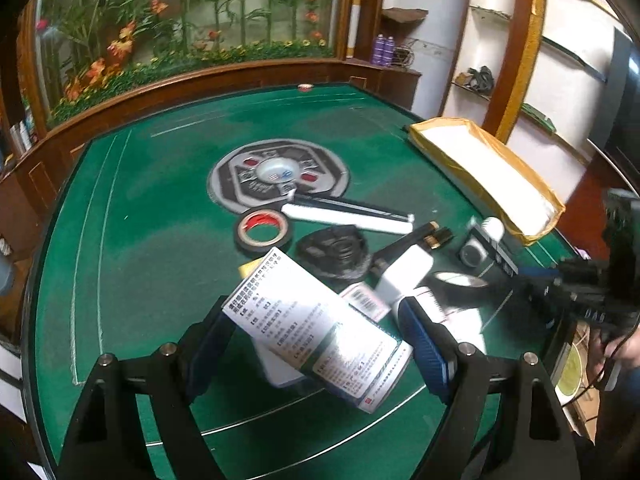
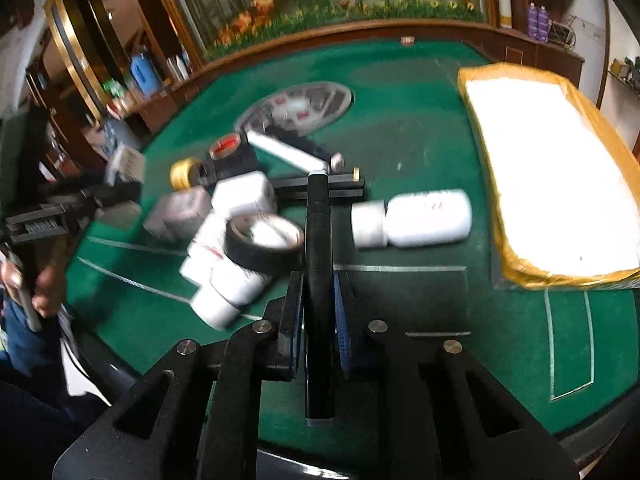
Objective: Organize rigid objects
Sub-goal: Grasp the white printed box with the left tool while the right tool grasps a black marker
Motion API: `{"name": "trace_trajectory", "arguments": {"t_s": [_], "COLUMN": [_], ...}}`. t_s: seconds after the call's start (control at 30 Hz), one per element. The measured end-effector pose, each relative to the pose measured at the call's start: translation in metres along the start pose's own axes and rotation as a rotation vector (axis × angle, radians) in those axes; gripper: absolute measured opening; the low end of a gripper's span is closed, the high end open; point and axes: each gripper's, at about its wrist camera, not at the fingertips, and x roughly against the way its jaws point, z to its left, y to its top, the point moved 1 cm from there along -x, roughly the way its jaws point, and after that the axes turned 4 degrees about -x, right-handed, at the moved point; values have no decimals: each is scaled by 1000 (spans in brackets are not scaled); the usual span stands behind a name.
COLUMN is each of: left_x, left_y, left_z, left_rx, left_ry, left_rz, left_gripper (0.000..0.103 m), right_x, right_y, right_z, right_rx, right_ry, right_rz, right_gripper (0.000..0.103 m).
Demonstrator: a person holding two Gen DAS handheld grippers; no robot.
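**Two grips over the green table**

A green felt table (image 1: pixel 160 240) fills the room's middle, with a flower mural (image 1: pixel 180 20) behind its far edge. My left gripper (image 1: pixel 320 340) pinches a white printed box (image 1: pixel 320 328), tilted, raised above the near edge. Past it lie a black tape roll (image 1: pixel 262 232), a long white tube (image 1: pixel 348 216) and a dark round disc (image 1: pixel 332 252), close together near the table's centre. My right gripper (image 2: pixel 318 312) is pressed together on a slim black bar (image 2: pixel 319 260) standing lengthwise between the pads. Just right of it a white bottle (image 2: pixel 416 218) lies on its side. A yellow-edged tray (image 2: pixel 504 256) sits at the right edge.
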Motion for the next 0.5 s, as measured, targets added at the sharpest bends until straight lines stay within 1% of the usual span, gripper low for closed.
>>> {"name": "trace_trajectory", "arguments": {"t_s": [0.07,0.17,0.2,0.27,0.33,0.4,0.47,0.5], "left_x": [1,1,1,0,-2,-4,-4,-4], "left_y": [4,9,11,12,12,12,11,11], "left_z": [-10,-25,-30,-39,-47,-52,-55,-56], "left_rx": [-20,-53,-64,-77,-90,-97,-98,-96], "left_ry": [-12,-37,-44,-55,-68,-78,-83,-88], "left_rz": [-7,-14,-14,-13,-9,-5,-3,-2], "left_gripper": [83,83,83,83,83,83,83,83], "right_x": [12,30,36,36,26,12,-6,-14], "right_y": [7,23,30,42,56,67,76,78], "right_z": [-6,-28,-41,-62,-91,-110,-127,-129], "right_rx": [-15,-73,-100,-124,-162,-191,-215,-215], "right_ry": [-9,-71,-105,-173,-237,-258,-269,-271], "right_rz": [-59,-142,-169,-187,-167,-131,-76,-57], "right_gripper": [14,14,14,14,14,14,14,13]}}
